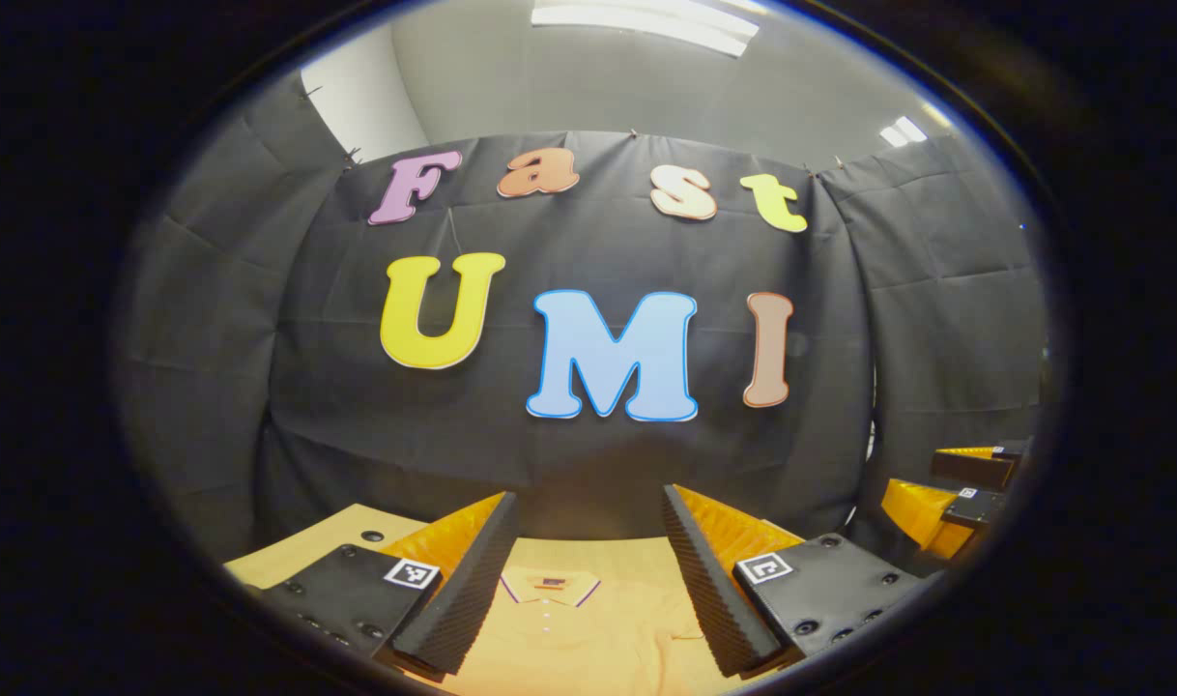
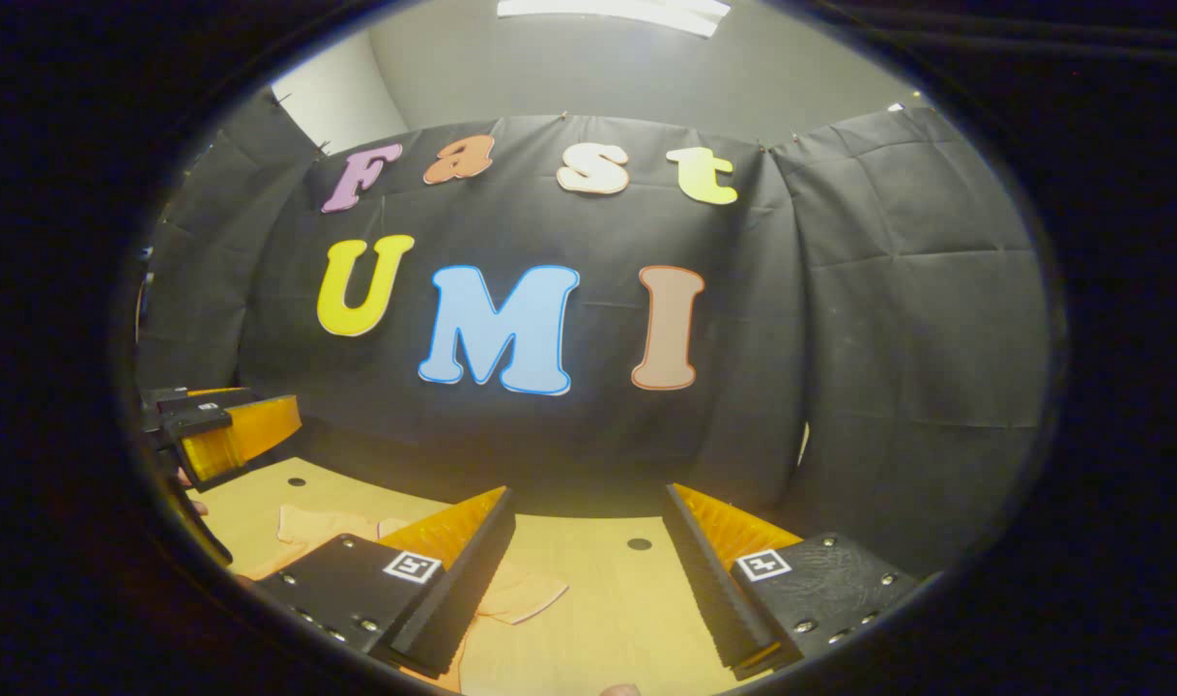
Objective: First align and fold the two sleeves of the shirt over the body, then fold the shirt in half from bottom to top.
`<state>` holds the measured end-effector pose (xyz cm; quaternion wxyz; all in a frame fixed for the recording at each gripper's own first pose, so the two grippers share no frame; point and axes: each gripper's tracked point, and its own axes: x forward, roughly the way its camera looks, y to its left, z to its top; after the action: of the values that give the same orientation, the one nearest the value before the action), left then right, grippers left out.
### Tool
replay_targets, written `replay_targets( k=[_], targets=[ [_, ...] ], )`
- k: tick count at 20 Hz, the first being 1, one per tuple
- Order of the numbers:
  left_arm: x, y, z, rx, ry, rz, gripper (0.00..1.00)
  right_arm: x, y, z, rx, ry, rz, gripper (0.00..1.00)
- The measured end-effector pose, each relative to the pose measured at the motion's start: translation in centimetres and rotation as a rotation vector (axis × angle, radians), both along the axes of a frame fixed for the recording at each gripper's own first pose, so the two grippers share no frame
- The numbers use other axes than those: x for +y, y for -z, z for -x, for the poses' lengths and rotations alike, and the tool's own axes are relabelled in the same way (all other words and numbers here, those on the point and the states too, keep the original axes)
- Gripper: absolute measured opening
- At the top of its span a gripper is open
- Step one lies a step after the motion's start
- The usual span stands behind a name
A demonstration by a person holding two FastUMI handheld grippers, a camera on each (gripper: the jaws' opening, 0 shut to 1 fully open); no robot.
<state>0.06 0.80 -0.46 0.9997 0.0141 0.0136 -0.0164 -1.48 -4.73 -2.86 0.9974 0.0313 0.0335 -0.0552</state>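
An orange polo shirt [image 1: 588,628] lies flat on the wooden table [image 1: 308,546], collar [image 1: 548,585] toward the booth wall. My left gripper [image 1: 588,498] hovers open above it, the collar and button placket showing between its fingers. In the right gripper view, my right gripper [image 2: 588,493] is open over the table, with one short sleeve [image 2: 526,594] of the shirt [image 2: 318,527] lying just inside its left finger. Neither gripper holds any cloth. Each gripper appears at the edge of the other's view: the right gripper [image 1: 946,488] and the left gripper [image 2: 226,425].
The table [image 2: 588,580] has small round holes [image 2: 639,544] in its top. Black cloth walls close the booth behind and on both sides. Bare tabletop lies to the right of the sleeve.
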Motion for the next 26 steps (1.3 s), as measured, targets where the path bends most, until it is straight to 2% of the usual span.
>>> replay_targets(
  k=[6, 14, 17, 20, 26],
  targets=[
    [1.2, 0.9, -0.1, 0.041, -0.042, 0.041, 0.96, -0.7, 0.6, -0.6, 0.015, 0.019, 0.001, 0.95],
    [4.0, 0.4, 0.4, 0.045, -0.107, 0.010, 0.96, 2.8, 3.3, -5.3, 0.061, -0.084, -0.004, 0.95],
    [4.9, 0.3, 0.7, 0.049, -0.136, 0.016, 0.95, 4.5, 5.4, -8.6, 0.080, -0.119, -0.013, 0.95],
    [6.1, 0.4, 0.6, 0.051, -0.168, 0.018, 0.96, 6.7, 9.1, -11.7, 0.148, -0.154, -0.036, 0.96],
    [7.2, 0.3, 0.3, 0.052, -0.126, -0.001, 0.96, 8.8, 18.1, -16.7, 0.345, -0.129, -0.057, 0.96]
  ],
)
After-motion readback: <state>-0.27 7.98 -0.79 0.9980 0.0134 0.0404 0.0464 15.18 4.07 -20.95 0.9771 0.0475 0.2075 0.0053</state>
